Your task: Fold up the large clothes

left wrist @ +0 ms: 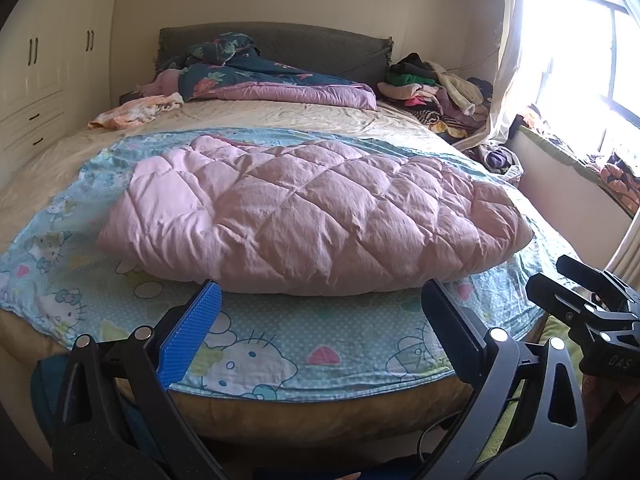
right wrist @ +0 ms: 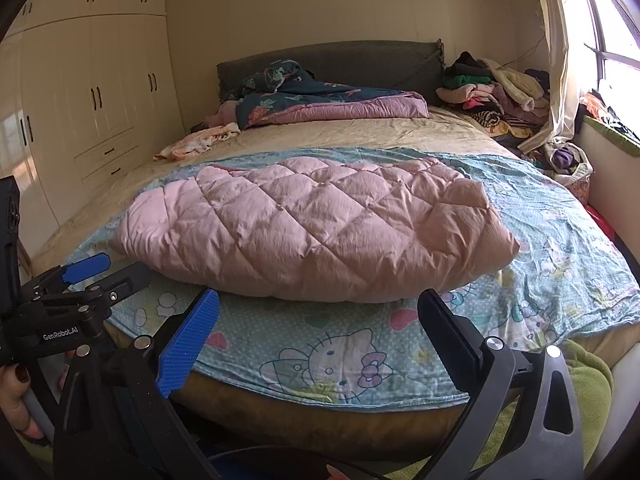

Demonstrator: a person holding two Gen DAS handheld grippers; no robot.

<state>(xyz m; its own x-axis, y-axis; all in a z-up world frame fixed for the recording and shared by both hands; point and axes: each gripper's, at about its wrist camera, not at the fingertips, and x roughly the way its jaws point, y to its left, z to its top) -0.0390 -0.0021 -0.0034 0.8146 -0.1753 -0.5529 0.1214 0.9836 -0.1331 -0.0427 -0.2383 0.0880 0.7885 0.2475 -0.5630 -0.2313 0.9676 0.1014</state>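
A pink quilted padded garment (left wrist: 312,212) lies folded into a thick bundle on a light blue cartoon-cat sheet (left wrist: 260,356) at the near end of the bed; it also shows in the right wrist view (right wrist: 320,232). My left gripper (left wrist: 320,300) is open and empty, held just short of the bundle's near edge, above the sheet. My right gripper (right wrist: 320,308) is open and empty, also just short of the bundle's near edge. The right gripper shows at the right of the left wrist view (left wrist: 592,300). The left gripper shows at the left of the right wrist view (right wrist: 92,276).
A dark floral and purple quilt (left wrist: 272,80) lies bunched at the grey headboard (left wrist: 320,44). A pile of clothes (left wrist: 436,88) sits at the far right corner. An orange-white garment (left wrist: 136,110) lies far left. Wardrobes (right wrist: 96,92) stand left, a window and curtain (left wrist: 516,60) right.
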